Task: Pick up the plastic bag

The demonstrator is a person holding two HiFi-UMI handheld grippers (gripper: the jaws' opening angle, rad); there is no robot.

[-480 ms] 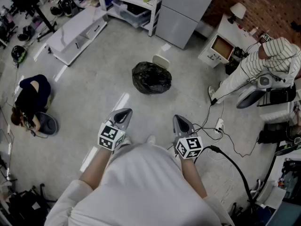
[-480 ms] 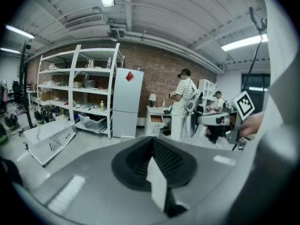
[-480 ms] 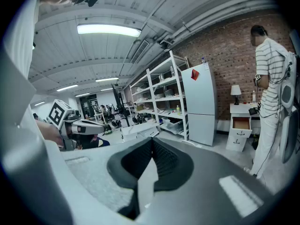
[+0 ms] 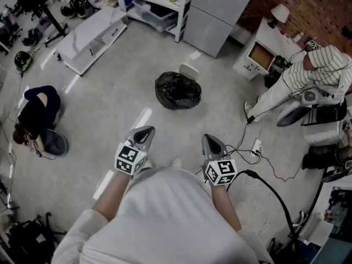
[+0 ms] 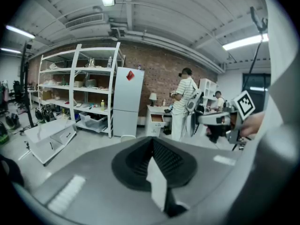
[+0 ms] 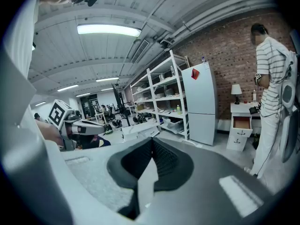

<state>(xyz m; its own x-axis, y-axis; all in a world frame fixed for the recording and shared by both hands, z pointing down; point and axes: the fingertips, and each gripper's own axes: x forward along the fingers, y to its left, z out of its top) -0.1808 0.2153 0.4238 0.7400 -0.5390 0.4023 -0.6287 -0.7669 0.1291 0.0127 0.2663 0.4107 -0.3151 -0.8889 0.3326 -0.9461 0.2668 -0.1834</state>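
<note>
A full black plastic bag (image 4: 177,91) sits on the concrete floor ahead of me, its top knotted. My left gripper (image 4: 144,132) and right gripper (image 4: 212,142) are held side by side near my body, well short of the bag, both pointing forward. In the left gripper view the jaws (image 5: 152,142) are pressed together with nothing between them. The right gripper view shows the same, its jaws (image 6: 151,142) closed and empty. The bag does not appear in either gripper view.
A white lid (image 4: 188,70) lies just behind the bag. A grey fridge (image 4: 217,12) and white shelving (image 4: 151,1) stand beyond. A person in a striped shirt (image 4: 313,70) is at the right, another crouches at left (image 4: 36,114). Cables and a power strip (image 4: 256,146) trail on the floor at right.
</note>
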